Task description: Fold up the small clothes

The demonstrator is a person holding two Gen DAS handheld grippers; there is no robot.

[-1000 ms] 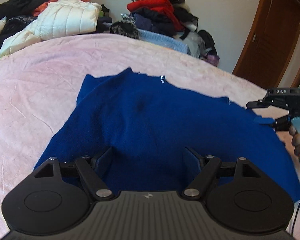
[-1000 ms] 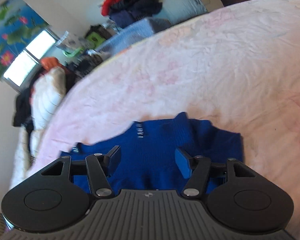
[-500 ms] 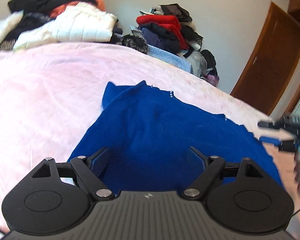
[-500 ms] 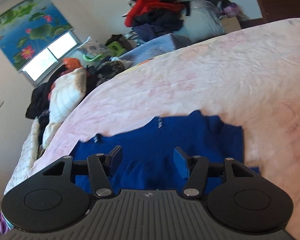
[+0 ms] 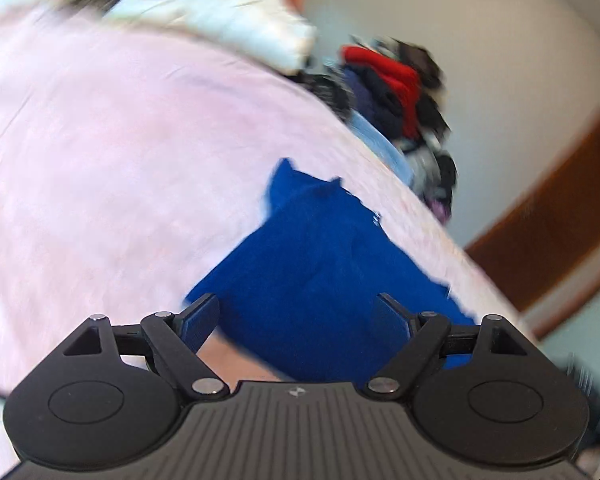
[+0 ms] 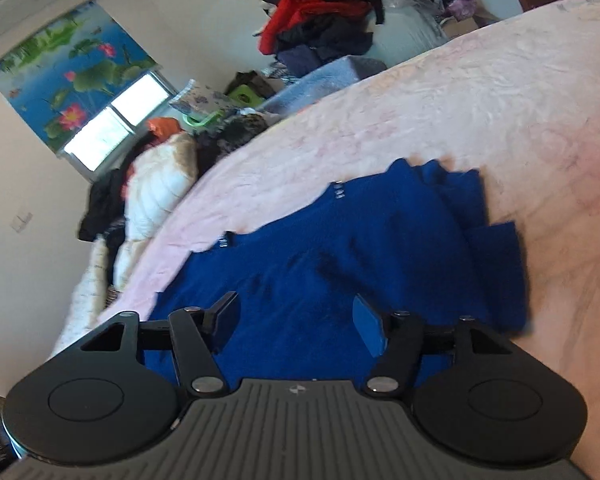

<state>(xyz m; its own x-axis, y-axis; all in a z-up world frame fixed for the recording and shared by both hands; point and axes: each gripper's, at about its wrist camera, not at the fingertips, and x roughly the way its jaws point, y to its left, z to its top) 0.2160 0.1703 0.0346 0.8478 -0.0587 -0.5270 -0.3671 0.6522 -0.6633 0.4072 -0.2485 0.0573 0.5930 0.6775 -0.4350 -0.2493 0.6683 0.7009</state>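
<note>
A dark blue knit garment [image 5: 324,264] lies spread flat on the pink bedspread [image 5: 100,160]. It also shows in the right wrist view [image 6: 360,256], with a folded-over flap at its right edge. My left gripper [image 5: 300,316] is open and empty, above the garment's near edge. My right gripper [image 6: 296,320] is open and empty, hovering over the garment's near part. The left wrist view is blurred by motion.
A heap of clothes [image 6: 324,20] in red, black and navy is piled against the far wall. A white puffer jacket [image 6: 156,196] and dark clothes lie at the bed's far left. A brown door [image 5: 548,240] stands to the right. A window [image 6: 112,128] is behind.
Both grippers have pulled back and tilted, so the garment sits farther off in the left view. The right gripper no longer shows in the left wrist view. Both stay open.
</note>
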